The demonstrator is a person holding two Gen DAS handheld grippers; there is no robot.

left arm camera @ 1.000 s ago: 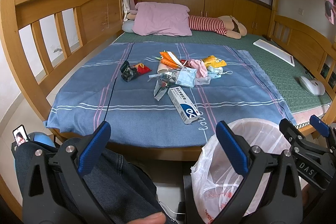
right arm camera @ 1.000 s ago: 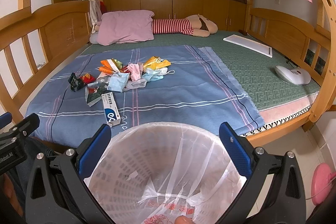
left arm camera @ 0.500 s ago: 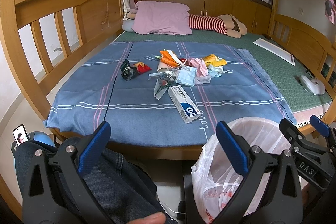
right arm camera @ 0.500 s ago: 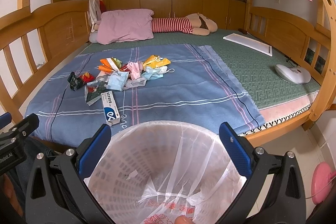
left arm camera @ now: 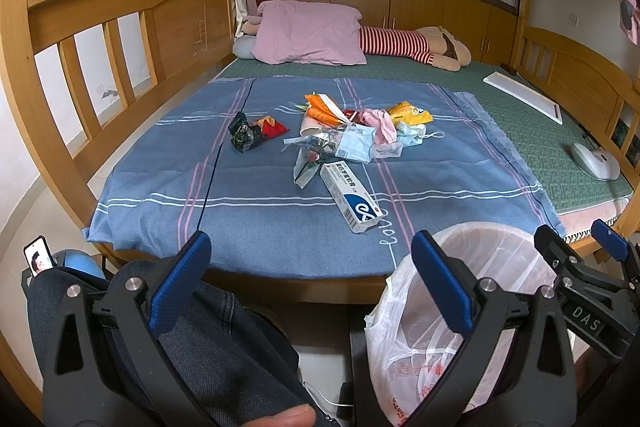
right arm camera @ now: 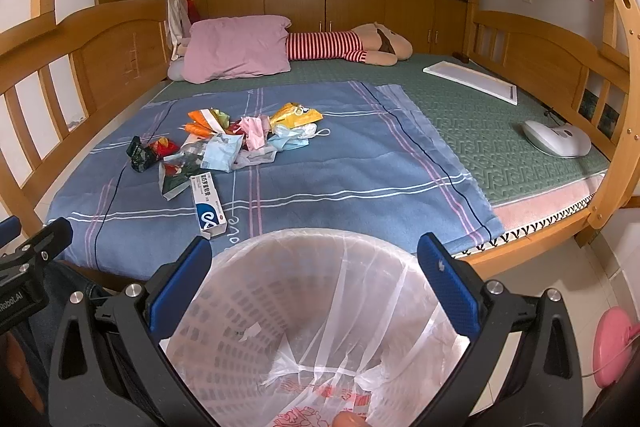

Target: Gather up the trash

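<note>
We hold the left gripper (left arm camera: 306, 277) low over a denim knee, jaws spread wide, nothing between them. The right gripper (right arm camera: 314, 277), jaws likewise spread and empty, hangs above the white mesh bin lined with a clear plastic bag (right arm camera: 304, 311). Its body reads "DAS".

The trash lies on the blue striped sheet (left arm camera: 256, 211) at 12 o'clock:
- white-and-blue carton (left arm camera: 352, 197), printed text too small to read
- blue face mask (left arm camera: 354, 147)
- orange wrapper (left arm camera: 320, 107)
- yellow packet (left arm camera: 408, 113)
- dark crumpled wrapper (left arm camera: 242, 137), off at 11 o'clock

The sheet's hem shows "love".

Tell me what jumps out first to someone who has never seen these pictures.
A heap of litter sits mid-bed on the blue sheet: wrappers, face masks, and a white and blue box nearest the edge. Close below, a bag-lined white basket stands at the bedside, framed by the open right tongs. The left tongs are open too, holding nothing.
</note>
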